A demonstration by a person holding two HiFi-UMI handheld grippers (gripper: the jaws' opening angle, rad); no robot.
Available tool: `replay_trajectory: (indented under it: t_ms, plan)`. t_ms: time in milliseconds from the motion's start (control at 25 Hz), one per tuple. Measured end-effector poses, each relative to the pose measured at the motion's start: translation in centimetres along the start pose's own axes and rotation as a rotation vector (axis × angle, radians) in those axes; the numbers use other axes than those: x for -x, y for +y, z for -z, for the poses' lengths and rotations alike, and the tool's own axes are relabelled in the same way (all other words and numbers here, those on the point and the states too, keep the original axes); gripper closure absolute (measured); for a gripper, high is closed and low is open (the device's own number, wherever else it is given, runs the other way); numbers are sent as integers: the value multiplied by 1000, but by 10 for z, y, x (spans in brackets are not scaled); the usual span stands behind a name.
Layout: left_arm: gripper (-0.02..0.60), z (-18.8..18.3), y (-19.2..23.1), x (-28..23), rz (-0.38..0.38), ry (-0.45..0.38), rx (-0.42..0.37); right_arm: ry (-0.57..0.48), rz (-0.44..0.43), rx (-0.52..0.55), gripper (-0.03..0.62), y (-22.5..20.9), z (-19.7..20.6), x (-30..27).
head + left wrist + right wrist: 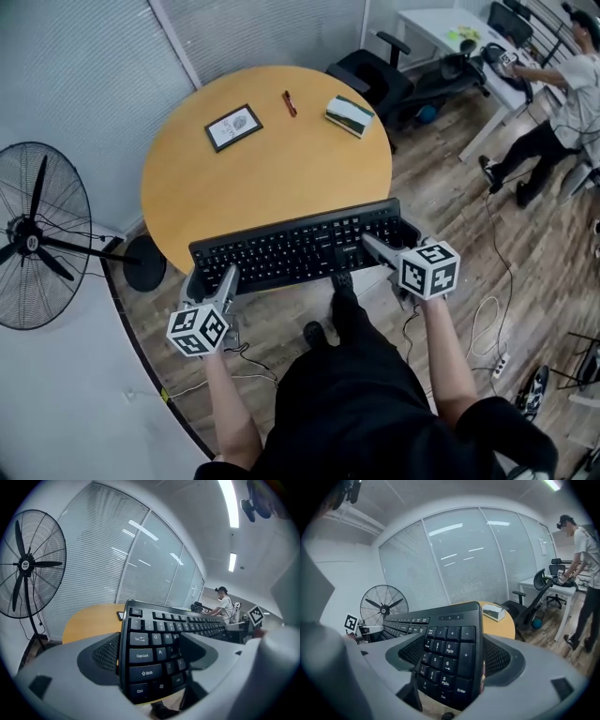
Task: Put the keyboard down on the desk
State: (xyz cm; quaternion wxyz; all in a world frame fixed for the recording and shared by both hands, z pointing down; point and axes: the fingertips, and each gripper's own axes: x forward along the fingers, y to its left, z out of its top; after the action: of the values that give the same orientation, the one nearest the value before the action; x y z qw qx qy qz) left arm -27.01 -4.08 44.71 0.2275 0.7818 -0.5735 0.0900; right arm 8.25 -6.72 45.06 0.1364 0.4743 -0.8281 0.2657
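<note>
My left gripper is clenched on the keyboard's left end and my right gripper on its right end. The keyboard spans the round desk's near edge; I cannot tell whether they touch. Farther back lie a framed card, pen and book.

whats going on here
A person holds a black keyboard by its ends. The left hand-held gripper is shut on the Ctrl end, and the right hand-held gripper on the numpad end. The keyboard is over the near edge of the round desk; whether it rests on the wood can't be told.
</note>
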Motion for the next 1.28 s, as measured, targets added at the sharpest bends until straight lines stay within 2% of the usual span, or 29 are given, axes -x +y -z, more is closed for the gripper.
replay_trajectory:
  t_ms: [400,840,1280]
  plan:
    - [204,-35,3,-57,-89,-25,16,20,-92,33,214,-47,-56,-68]
    - [204,-43,-4,-110,-193,-3,53,87,-186,46,214,-99,-85,-129]
    - [204,2,-5,-115,-269,70,124,202,-242,38,214,-117,-52,-157]
